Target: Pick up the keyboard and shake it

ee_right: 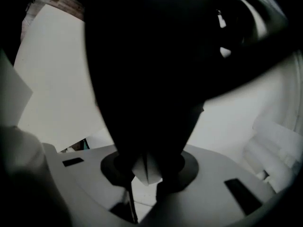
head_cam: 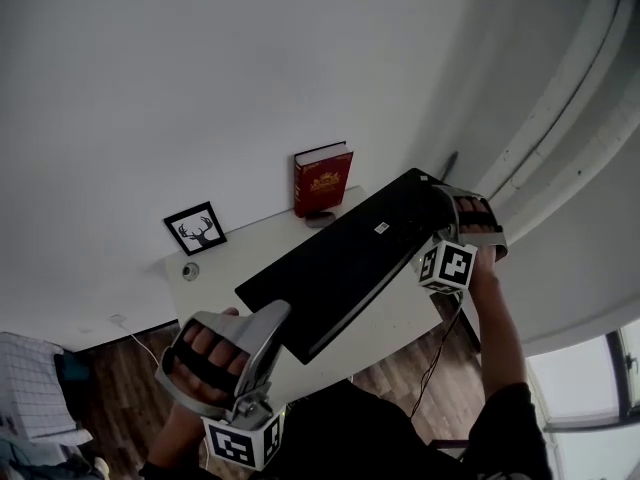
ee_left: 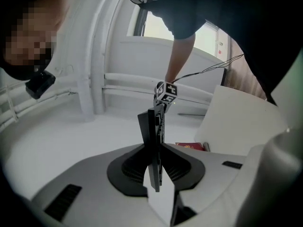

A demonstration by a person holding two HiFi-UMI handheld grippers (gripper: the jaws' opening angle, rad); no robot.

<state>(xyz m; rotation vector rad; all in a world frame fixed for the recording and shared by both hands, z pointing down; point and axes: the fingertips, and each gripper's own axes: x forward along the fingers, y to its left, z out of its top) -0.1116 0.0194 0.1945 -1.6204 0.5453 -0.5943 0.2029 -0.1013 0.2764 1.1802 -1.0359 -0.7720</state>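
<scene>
Standing on desk [head_cam: 212, 264] behind keyboard [head_cam: 350, 263]: red book [head_cam: 322, 180], deer picture [head_cam: 195, 228]

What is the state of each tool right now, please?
Left tool: closed on one end of the keyboard.
Right tool: closed on the keyboard's other end.

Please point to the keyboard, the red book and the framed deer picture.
keyboard [head_cam: 340, 263]: head view, its black face.
red book [head_cam: 323, 181]: head view, front cover.
framed deer picture [head_cam: 196, 230]: head view, deer drawing.
</scene>
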